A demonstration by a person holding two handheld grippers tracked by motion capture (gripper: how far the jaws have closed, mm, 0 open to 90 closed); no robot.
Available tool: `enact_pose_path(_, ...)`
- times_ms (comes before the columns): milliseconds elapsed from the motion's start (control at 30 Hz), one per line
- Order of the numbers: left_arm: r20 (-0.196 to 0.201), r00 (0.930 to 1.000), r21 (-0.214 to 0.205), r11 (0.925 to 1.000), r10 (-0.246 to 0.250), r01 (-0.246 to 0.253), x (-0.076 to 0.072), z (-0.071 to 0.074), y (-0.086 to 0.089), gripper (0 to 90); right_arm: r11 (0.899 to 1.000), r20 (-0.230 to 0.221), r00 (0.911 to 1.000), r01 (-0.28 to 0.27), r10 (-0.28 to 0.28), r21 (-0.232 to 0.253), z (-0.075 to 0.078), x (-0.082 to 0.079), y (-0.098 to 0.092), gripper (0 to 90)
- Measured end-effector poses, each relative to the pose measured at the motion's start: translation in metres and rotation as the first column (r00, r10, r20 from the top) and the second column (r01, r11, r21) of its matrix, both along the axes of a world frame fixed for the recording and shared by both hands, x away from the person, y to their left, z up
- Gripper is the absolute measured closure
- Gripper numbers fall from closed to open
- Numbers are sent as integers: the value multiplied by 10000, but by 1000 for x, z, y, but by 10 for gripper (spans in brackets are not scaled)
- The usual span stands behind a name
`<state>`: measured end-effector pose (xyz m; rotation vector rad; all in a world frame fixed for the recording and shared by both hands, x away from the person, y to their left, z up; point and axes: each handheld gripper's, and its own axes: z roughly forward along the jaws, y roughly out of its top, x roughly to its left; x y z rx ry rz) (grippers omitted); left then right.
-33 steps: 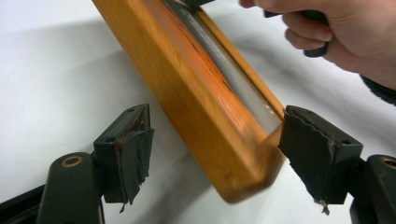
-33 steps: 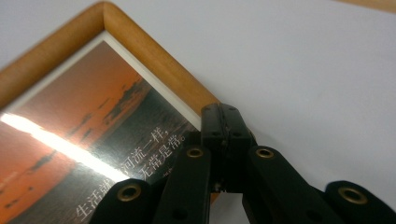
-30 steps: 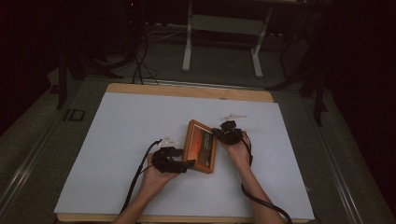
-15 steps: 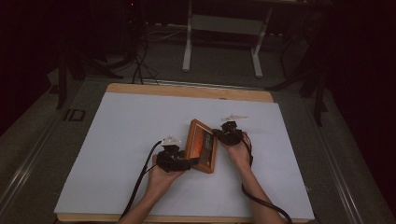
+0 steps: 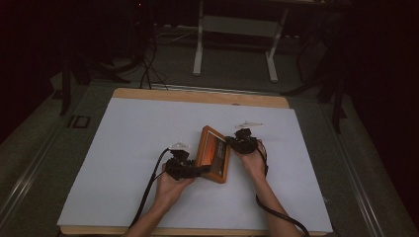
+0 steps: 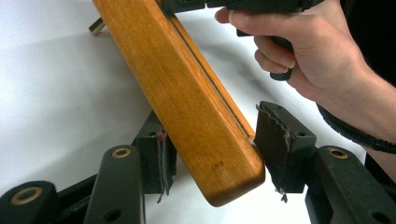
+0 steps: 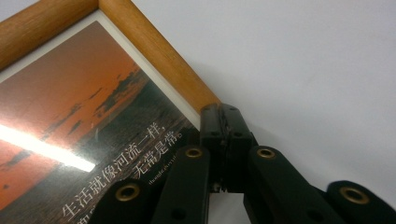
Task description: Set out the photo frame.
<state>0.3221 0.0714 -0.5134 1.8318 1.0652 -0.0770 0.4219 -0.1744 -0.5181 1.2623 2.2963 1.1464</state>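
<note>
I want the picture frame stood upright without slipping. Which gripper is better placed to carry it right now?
Right, probably. The right gripper is already shut on the picture frame at its edge, tilting it up. The left gripper has just been closing, with the frame's lower corner between its jaws, but the pads do not press on it yet.

Picture frame on table, between left hand-held gripper and right hand-held gripper.

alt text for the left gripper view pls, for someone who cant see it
A wooden picture frame slants edge-on between the left gripper's two black jaws, which have just been closing around its lower corner; one pad looks to touch it, the other I cannot tell. Behind, a hand grips the other gripper at the frame's far end, above a white table.
</note>
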Motion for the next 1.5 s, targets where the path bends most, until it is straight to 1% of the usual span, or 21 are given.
enact_pose_path(67, -7, 10000, -68, 10000, 55, -55, 1, 0, 0, 509, 10000, 28, 10000, 5, -6, 34, 1, -1, -3, 865)
enact_pose_path(267, 231, 9997, 188, 9998, -36, 31, 2, 5, -5, 535, 10000, 165, 9999, -16, 17, -32, 7, -6, -13, 815)
enact_pose_path(300, 294, 9996, 224, 9997, -22, 16, 2, 7, -6, 539, 10000, 247, 9997, -48, 49, -41, 10, -8, -17, 785)
enact_pose_path(367, 331, 9994, 242, 9997, -28, 20, 1, 7, -7, 542, 10000, 259, 9996, -74, 75, -44, 12, -9, -19, 765)
enact_pose_path(400, 364, 9993, 274, 9996, -44, 34, 1, 8, -8, 546, 9998, 191, 9997, -174, 175, -21, 14, -11, -22, 733)
enact_pose_path(433, 368, 9993, 274, 9996, -65, 55, 2, 9, -9, 558, 9995, 243, 9993, -292, 294, -94, 18, -14, -27, 692)
enact_pose_path(467, 368, 9993, 274, 9996, -65, 55, 2, 9, -9, 565, 9995, 243, 9993, -292, 294, -94, 18, -14, -27, 692)
enact_pose_path(500, 369, 9993, 232, 9997, -84, 75, 3, 10, -11, 576, 9994, 265, 9991, -342, 342, -6, 22, -16, -31, 664)
enact_pose_path(533, 369, 9993, 232, 9997, -84, 75, 3, 10, -11, 582, 9994, 265, 9991, -342, 342, -6, 22, -16, -31, 664)
enact_pose_path(567, 474, 9988, 276, 9996, -108, 95, 3, 12, -14, 591, 9991, 305, 9988, -378, 372, 191, 27, -17, -36, 634)
enact_pose_path(667, 531, 9985, 301, 9995, -128, 112, 2, 14, -18, 607, 9989, 357, 9988, -340, 328, 316, 32, -19, -40, 613)
enact_pose_path(767, 600, 9981, 296, 9995, -105, 87, 2, 17, -23, 631, 9985, 548, 9983, -237, 210, 489, 40, -24, -48, 607)
enact_pose_path(867, 656, 9978, 310, 9995, -118, 97, 2, 18, -25, 646, 9985, 666, 9976, -196, 162, 506, 42, -28, -54, 606)
enact_pose_path(933, 630, 9980, 208, 9997, -110, 97, 1, 18, -27, 661, 9982, 726, 9973, -121, 79, 580, 45, -31, -59, 604)
enact_pose_path(967, 690, 9975, 147, 9998, -146, 136, 1, 19, -28, 668, 9976, 799, 9968, -48, -7, 688, 47, -34, -66, 602)
enact_pose_path(1000, 690, 9975, 147, 9998, -146, 136, 1, 19, -28, 670, 9976, 799, 9968, -48, -7, 688, 47, -34, -66, 602)
enact_pose_path(1133, 799, 9965, 228, 9995, -234, 216, 0, 22, -33, 677, 9963, 930, 9955, 112, -191, 848, 51, -40, -78, 602)
enact_pose_path(1233, 982, 9942, 291, 9988, -429, 403, 0, 24, -36, 686, 9953, 1031, 9943, 160, -259, 955, 56, -45, -87, 602)
enact_pose_path(1333, 1088, 9926, 349, 9982, -533, 498, -1, 25, -37, 689, 9954, 1107, 9936, 134, -238, 944, 58, -47, -90, 603)
enact_pose_path(1367, 1245, 9900, 511, 9969, -659, 600, -1, 27, -38, 691, 9958, 1166, 9929, 130, -235, 907, 60, -48, -93, 614)
enact_pose_path(1500, 1388, 9876, 613, 9960, -734, 654, -2, 28, -39, 692, 9967, 1284, 9916, 72, -176, 810, 64, -50, -96, 632)
